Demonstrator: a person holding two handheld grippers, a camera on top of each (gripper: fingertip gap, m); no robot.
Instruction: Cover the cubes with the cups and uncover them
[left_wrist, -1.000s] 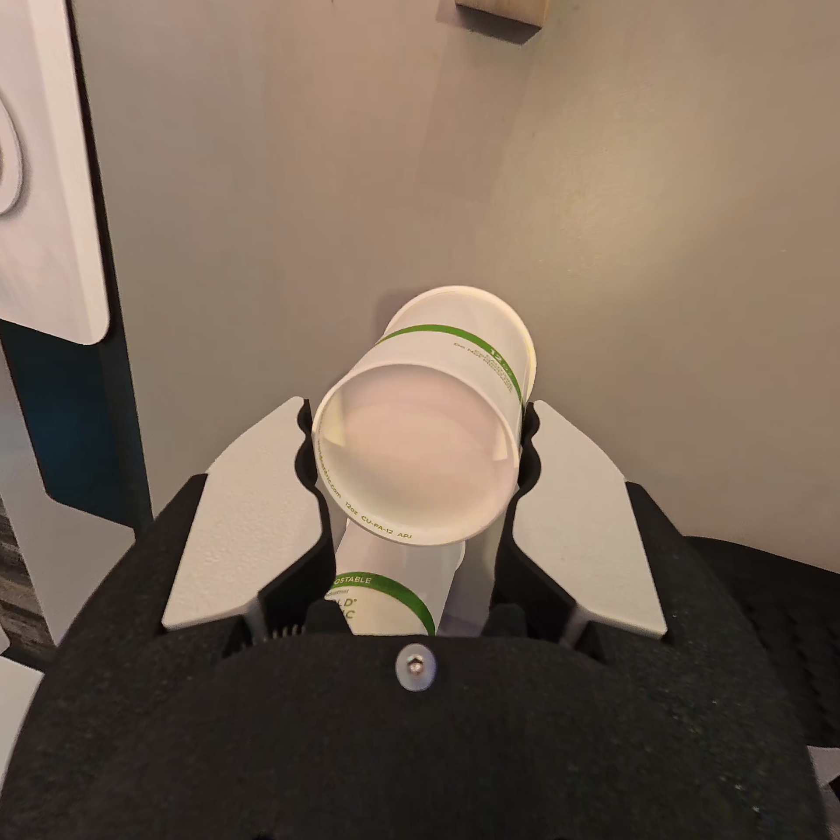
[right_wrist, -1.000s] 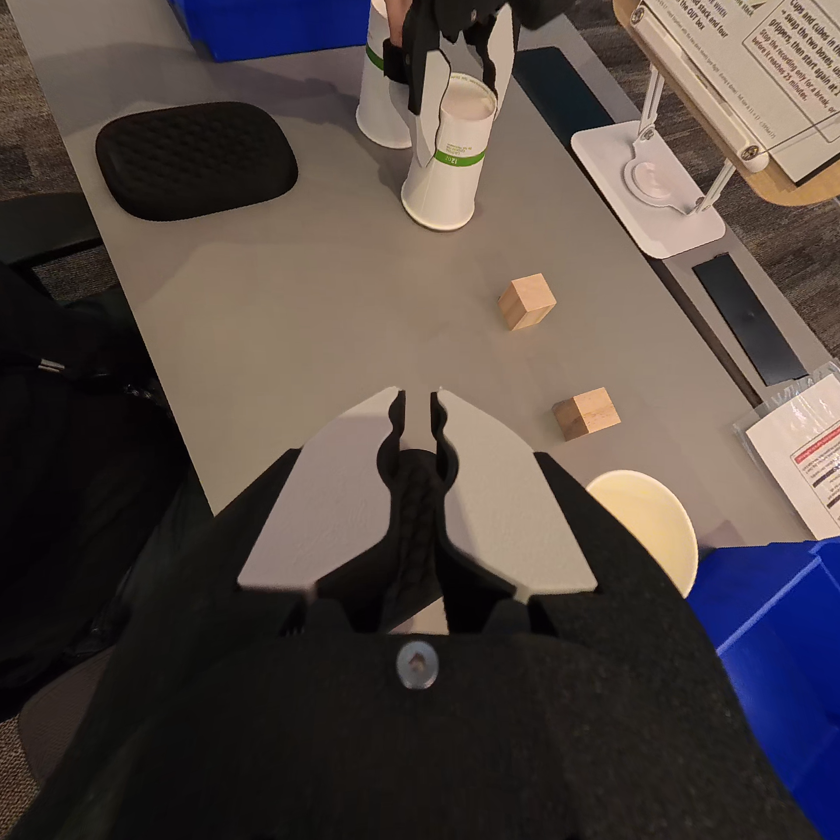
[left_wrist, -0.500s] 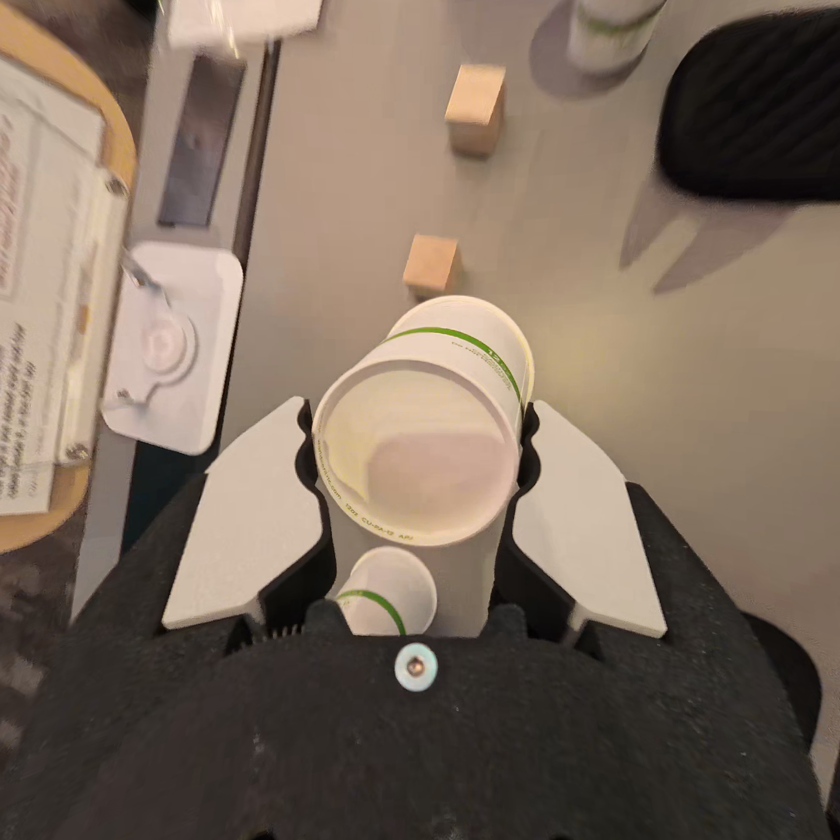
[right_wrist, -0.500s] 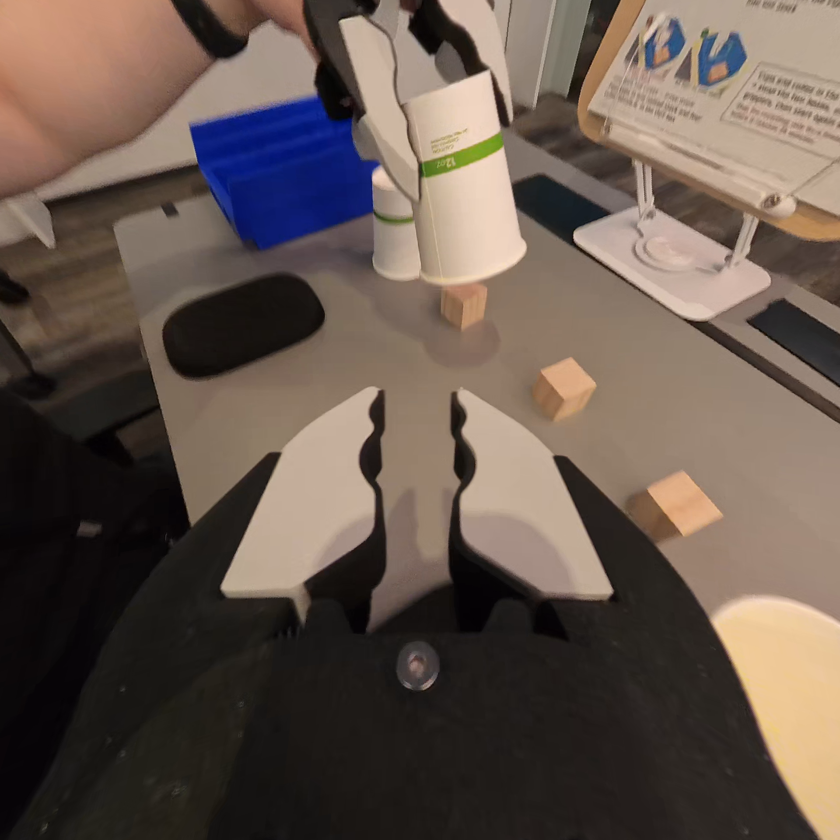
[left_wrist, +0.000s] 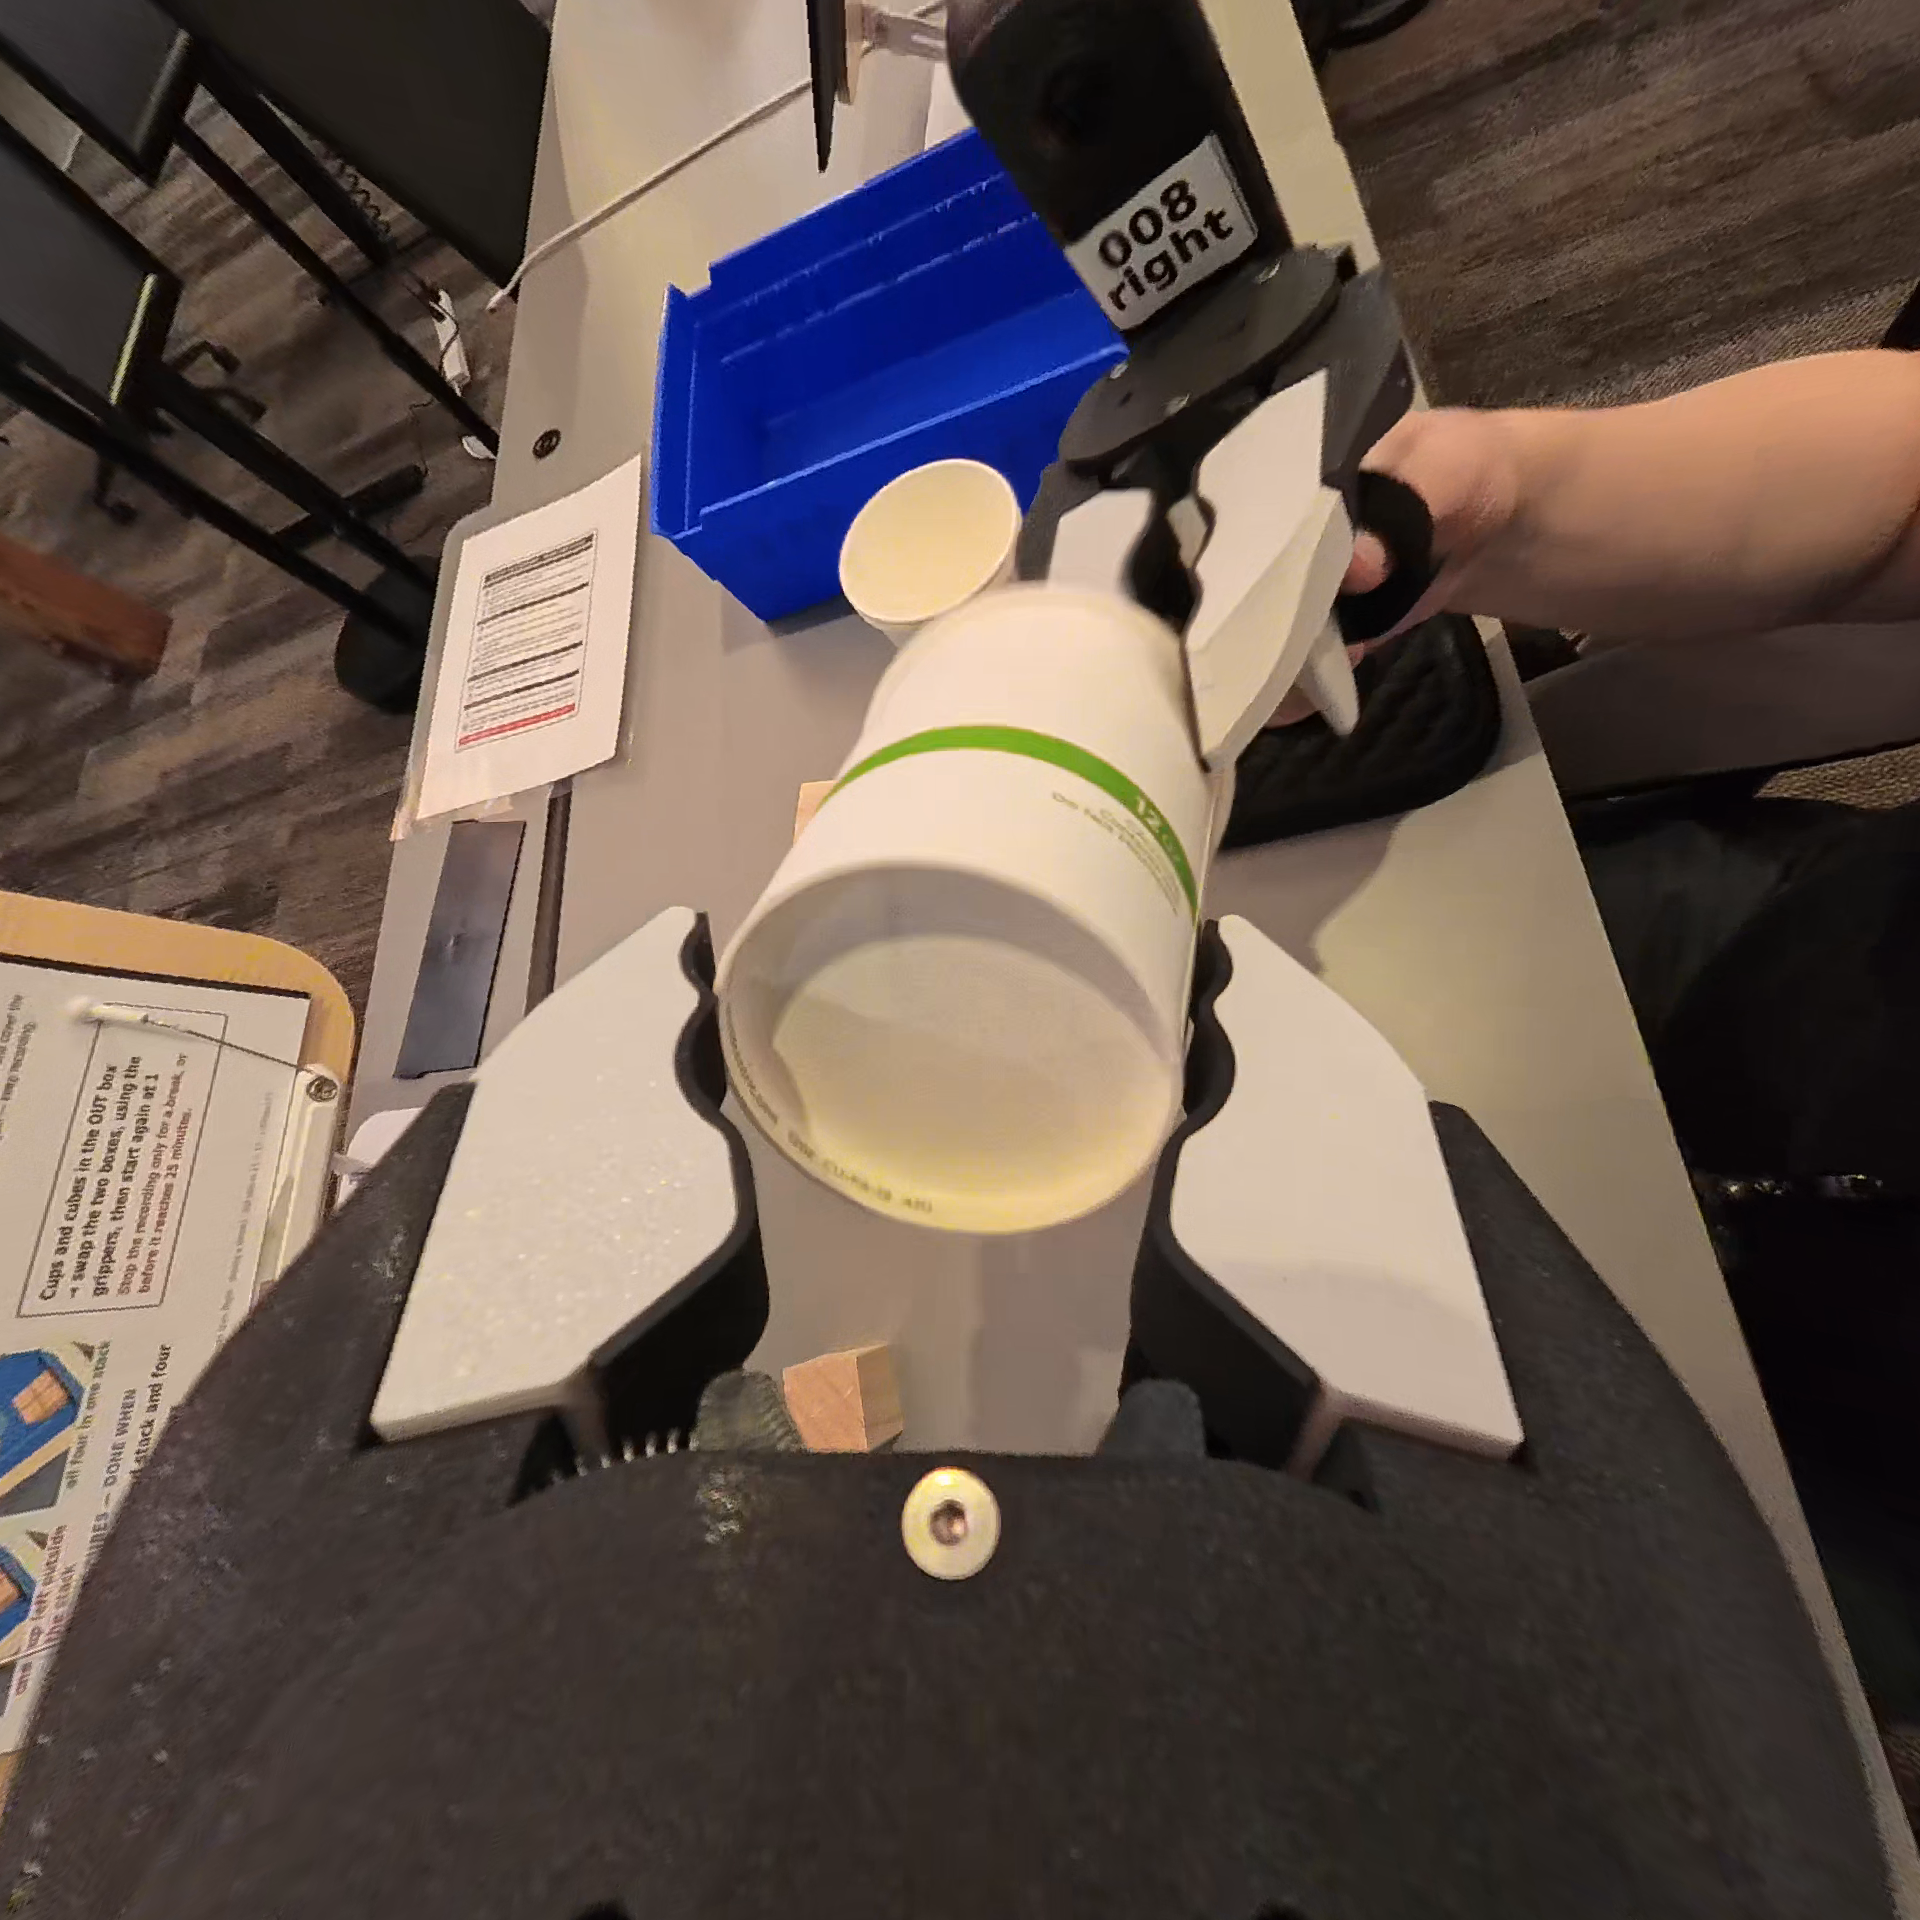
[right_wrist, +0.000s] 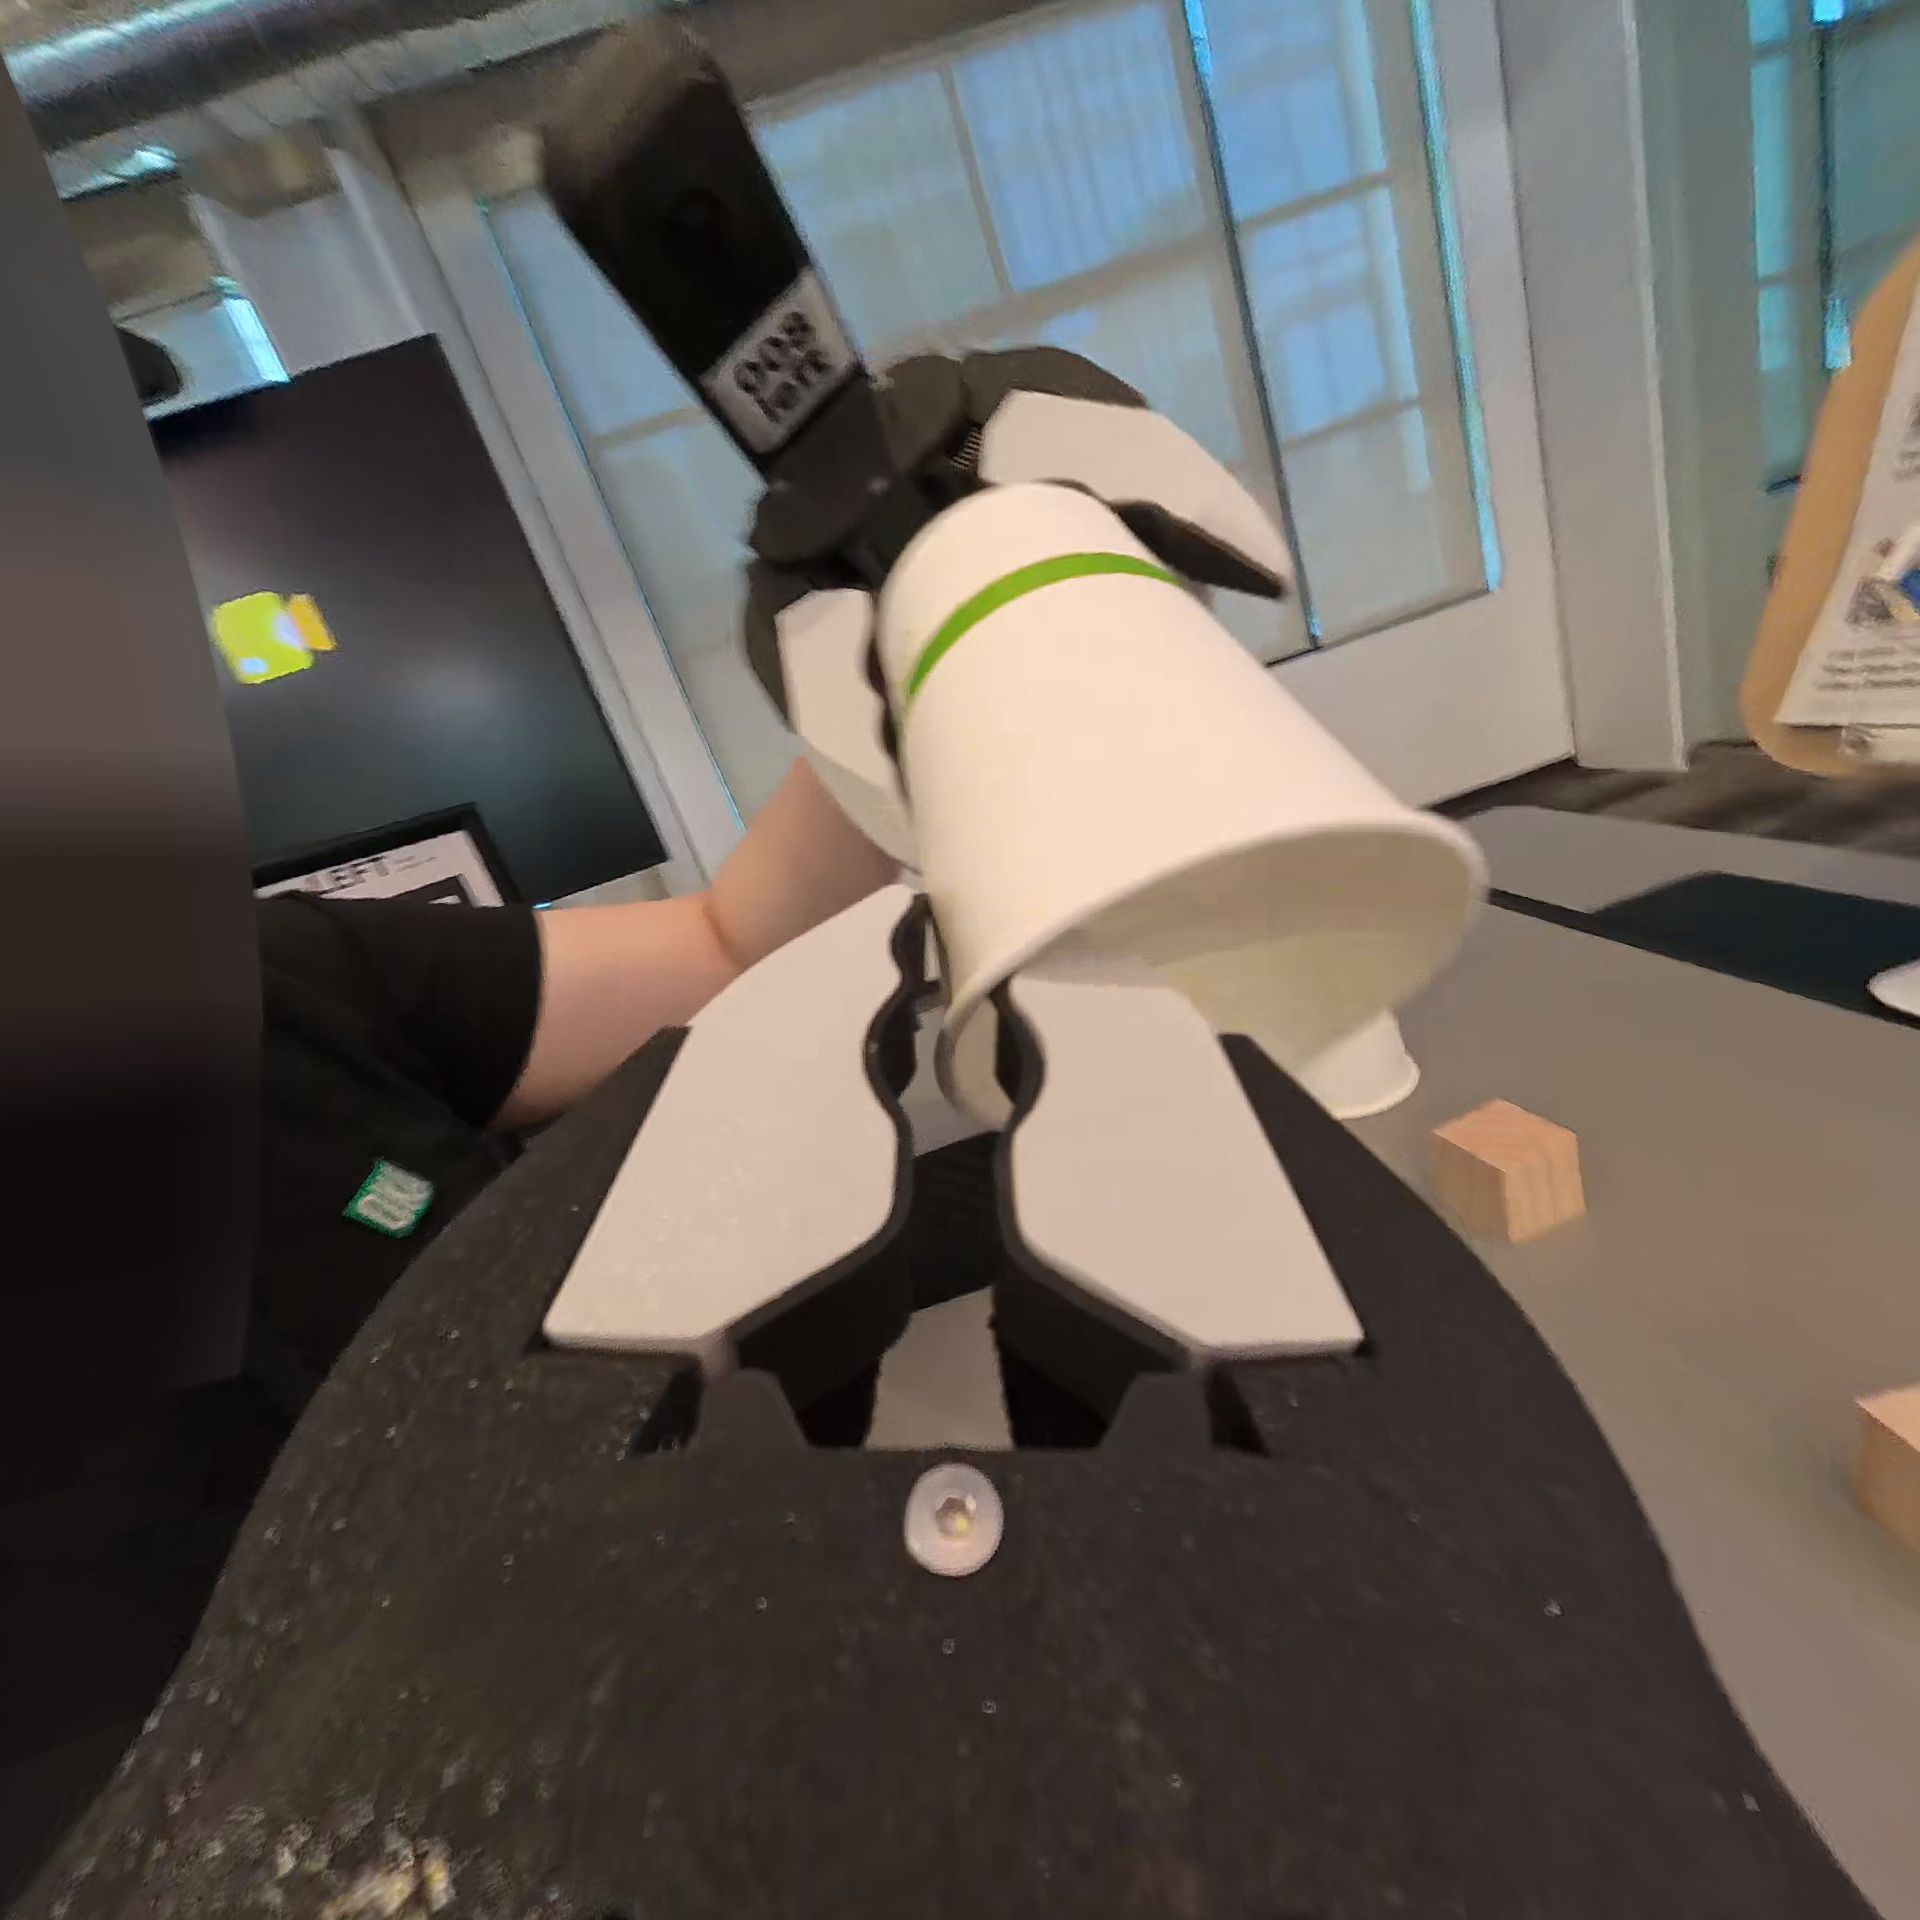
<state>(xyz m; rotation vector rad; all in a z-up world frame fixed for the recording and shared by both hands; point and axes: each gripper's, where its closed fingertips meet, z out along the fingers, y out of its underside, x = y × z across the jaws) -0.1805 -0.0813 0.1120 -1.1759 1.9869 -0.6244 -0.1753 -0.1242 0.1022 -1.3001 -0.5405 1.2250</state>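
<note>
Two grippers meet over the table (left_wrist: 1382, 1039): the left gripper (left_wrist: 951, 1023) is clamped on a cup (left_wrist: 997, 904) near its base — tilted, mouth toward the right gripper (right_wrist: 954, 1023), whose fingers stand slightly apart, empty, just under the rim. Cubes (right_wrist: 1509, 1182) sit uncovered below; another cup (left_wrist: 928, 540) stands by the bin (left_wrist: 873, 343).

Blk foam grippers (left_wrist: 951, 997); white fingers (left_wrist: 561, 1195); blk sleeve (right_wrist: 395, 997)
</note>
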